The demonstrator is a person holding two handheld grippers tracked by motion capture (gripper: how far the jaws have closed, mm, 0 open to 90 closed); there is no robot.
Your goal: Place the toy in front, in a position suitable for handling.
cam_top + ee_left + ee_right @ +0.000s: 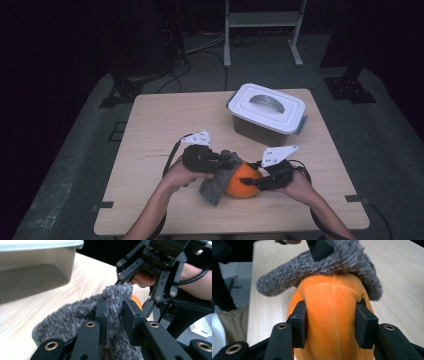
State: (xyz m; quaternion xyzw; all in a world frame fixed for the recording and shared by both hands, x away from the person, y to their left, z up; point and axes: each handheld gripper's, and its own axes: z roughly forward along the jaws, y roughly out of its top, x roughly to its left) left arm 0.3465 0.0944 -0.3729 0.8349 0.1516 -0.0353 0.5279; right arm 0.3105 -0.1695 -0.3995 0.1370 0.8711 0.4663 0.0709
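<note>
Tongs: left pair (115,312) pinching fuzzy grey knitted cloth (75,315) draped over round orange plush toy (332,315), right pair (329,322) squeezing that toy at near worktop (165,115) edge; risk: cloth slipping off, toy popping free.

No legible text, label, brand, number or sign on any surface in the three views.
</note>
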